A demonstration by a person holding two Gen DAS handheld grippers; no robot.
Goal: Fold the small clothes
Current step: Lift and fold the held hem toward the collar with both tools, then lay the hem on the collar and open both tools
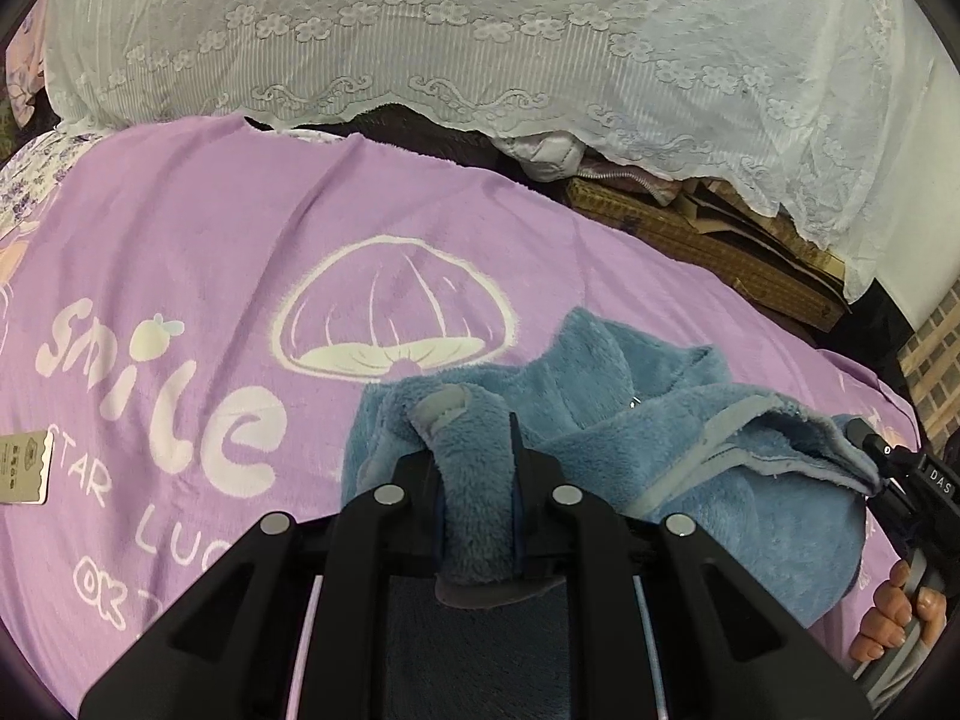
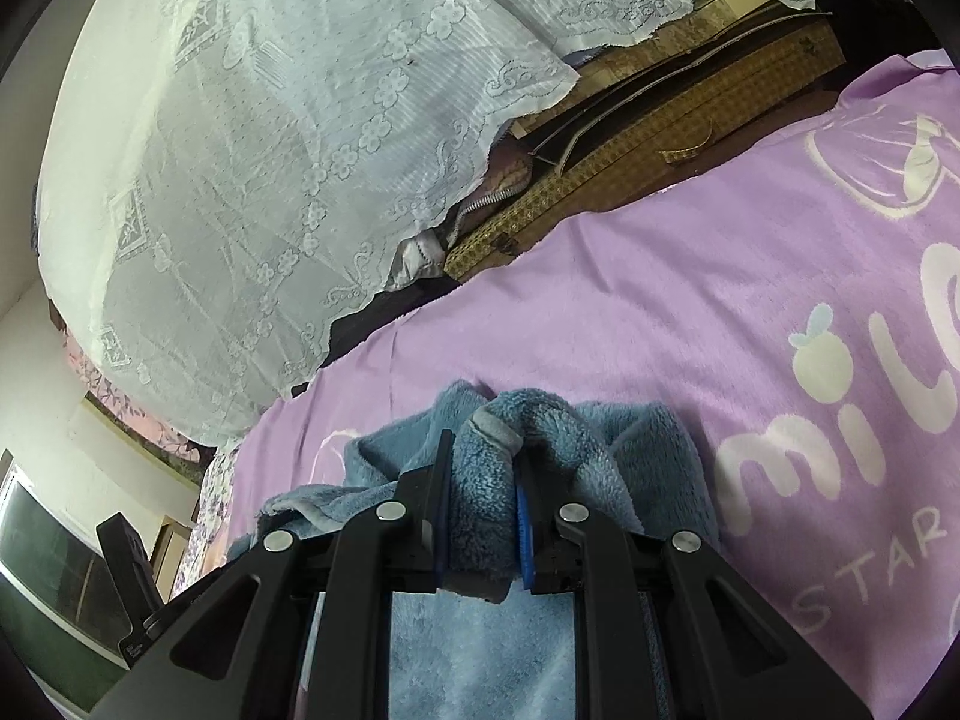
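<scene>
Blue fleece garment [image 1: 600, 420] bunched on a purple blanket [image 1: 180, 252], left gripper [image 1: 474, 468] pinching one grey-trimmed fold, right gripper [image 2: 480, 480] clamped on another — white lace cloth [image 1: 480, 30] draped behind.

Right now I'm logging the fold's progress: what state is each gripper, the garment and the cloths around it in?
left gripper: shut on a bunched fold of the blue fleece garment.
right gripper: shut on another fold of it.
blue fleece garment: crumpled, not yet folded flat, on the blanket.
purple blanket: spread out, mostly smooth.
white lace cover: draped, its edge hanging.
paper tag: lying flat on the blanket.
</scene>
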